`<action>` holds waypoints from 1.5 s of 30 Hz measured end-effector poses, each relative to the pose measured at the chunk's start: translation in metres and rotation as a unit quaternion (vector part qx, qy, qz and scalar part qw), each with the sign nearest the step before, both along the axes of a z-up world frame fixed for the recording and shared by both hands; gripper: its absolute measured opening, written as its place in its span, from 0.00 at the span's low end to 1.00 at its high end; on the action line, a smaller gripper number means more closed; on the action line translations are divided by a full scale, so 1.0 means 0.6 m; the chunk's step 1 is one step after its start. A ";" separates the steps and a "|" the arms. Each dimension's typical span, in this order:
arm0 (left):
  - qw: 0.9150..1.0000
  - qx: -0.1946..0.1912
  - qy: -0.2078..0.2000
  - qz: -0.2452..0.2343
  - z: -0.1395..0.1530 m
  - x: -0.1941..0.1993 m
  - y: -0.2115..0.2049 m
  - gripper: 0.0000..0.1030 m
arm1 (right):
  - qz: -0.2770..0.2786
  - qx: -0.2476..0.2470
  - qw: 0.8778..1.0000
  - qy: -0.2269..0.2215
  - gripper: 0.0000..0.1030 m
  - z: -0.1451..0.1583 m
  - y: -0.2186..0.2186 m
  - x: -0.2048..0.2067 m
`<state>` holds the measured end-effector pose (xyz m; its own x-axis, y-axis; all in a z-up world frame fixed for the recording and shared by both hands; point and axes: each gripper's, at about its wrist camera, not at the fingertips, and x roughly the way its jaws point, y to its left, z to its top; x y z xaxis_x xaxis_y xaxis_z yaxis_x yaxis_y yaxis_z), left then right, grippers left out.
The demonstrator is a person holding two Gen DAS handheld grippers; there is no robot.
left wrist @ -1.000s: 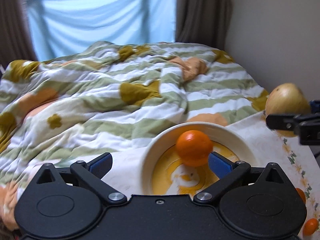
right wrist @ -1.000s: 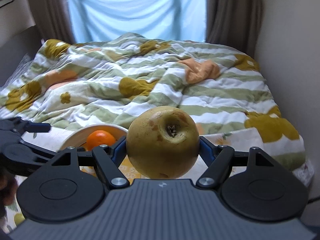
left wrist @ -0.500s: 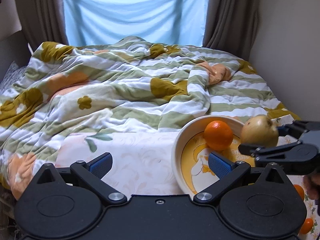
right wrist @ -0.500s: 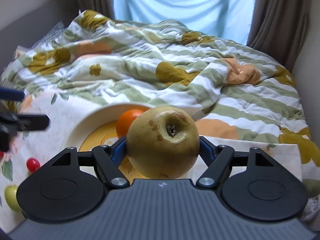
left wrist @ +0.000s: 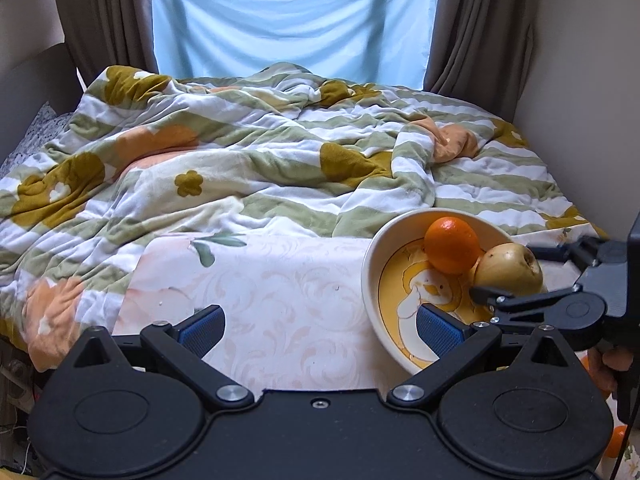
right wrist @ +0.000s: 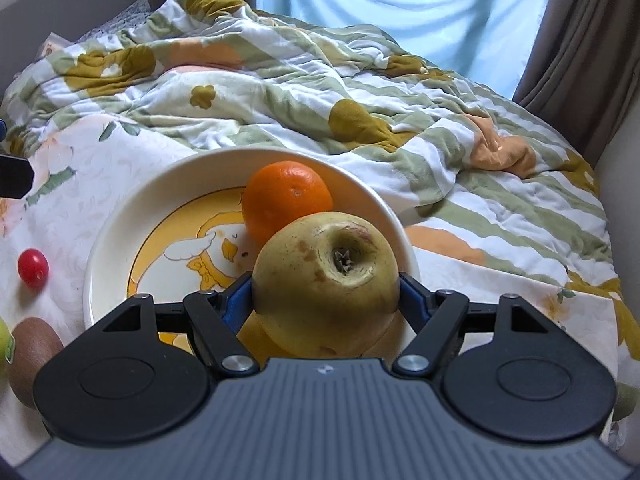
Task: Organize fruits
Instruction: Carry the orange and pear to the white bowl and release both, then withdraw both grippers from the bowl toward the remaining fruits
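A cream bowl with a yellow duck picture stands on the flowered cloth, and an orange lies at its far side. My right gripper is shut on a yellow-brown pear, held low inside the bowl just in front of the orange. In the left wrist view the pear sits right beside the orange, almost touching it, within the bowl. My left gripper stands open with nothing between its fingers, over the cloth to the left of the bowl.
A cherry tomato, a kiwi and a green fruit lie on the cloth left of the bowl. Small orange fruits lie at the right. A rumpled striped quilt covers the bed behind. A person's hand grips the right tool.
My right gripper has come down and leftward with the pear, from beside the bowl into it next to the orange. My left gripper has drawn away leftward, so the bowl now sits at its right.
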<state>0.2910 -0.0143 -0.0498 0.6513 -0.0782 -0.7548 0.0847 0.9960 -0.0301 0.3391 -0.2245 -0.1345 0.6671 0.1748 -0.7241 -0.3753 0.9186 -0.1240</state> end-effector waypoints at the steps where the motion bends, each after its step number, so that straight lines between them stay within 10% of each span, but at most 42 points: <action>1: 1.000 -0.002 0.001 0.001 0.000 -0.003 0.001 1.00 | -0.001 -0.004 1.000 -0.014 0.94 0.004 0.002 -0.004; 32: 0.996 -0.004 -0.087 0.026 0.143 -0.171 -0.006 1.00 | -0.058 0.071 0.994 -0.051 1.00 0.205 -0.076 -0.178; 45: 0.995 0.004 -0.103 -0.015 0.118 -0.266 0.032 1.00 | -0.109 0.088 0.989 -0.054 1.00 0.235 -0.062 -0.311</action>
